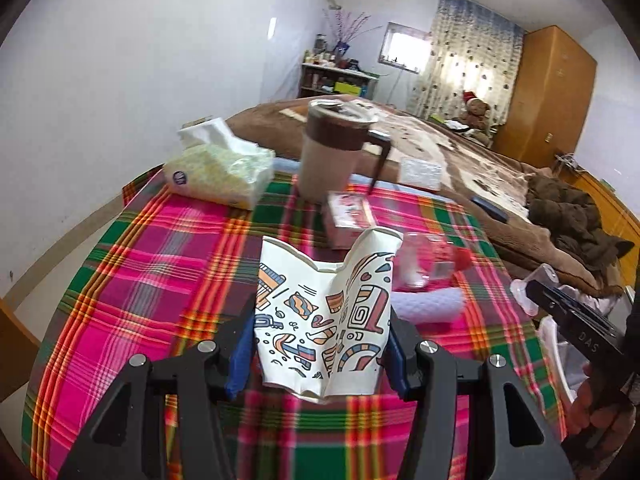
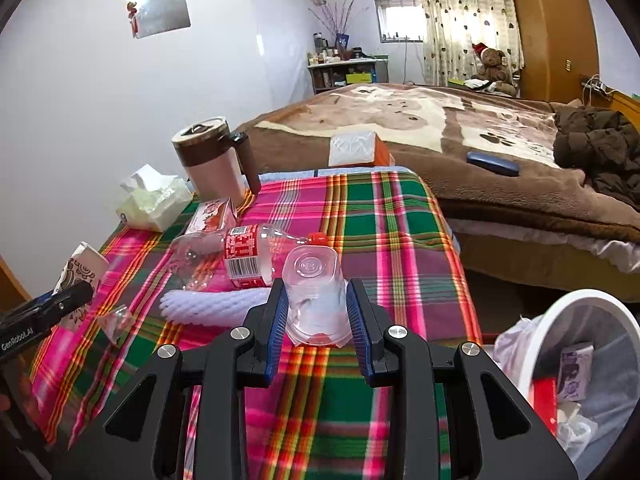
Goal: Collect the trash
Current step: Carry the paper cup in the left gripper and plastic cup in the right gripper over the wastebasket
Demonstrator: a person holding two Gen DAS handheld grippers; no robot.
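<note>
Two grips are full: the left gripper (image 1: pixel 322 344) clamps a crushed paper cup (image 1: pixel 324 312), the right gripper (image 2: pixel 316 312) a clear cup (image 2: pixel 314 300), above the table (image 2: pixel 400 240). Carry both over the bin (image 2: pixel 560 312) before releasing.

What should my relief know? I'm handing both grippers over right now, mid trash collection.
Left gripper: shut on the crushed paper cup, above the table.
Right gripper: shut on the clear plastic cup.
Trash bin: right of the table, already holds some trash.
Left on the plaid tablecloth: empty water bottle, white foam sleeve, small clear scrap.
Next, probably: drop both cups in the bin.
</note>
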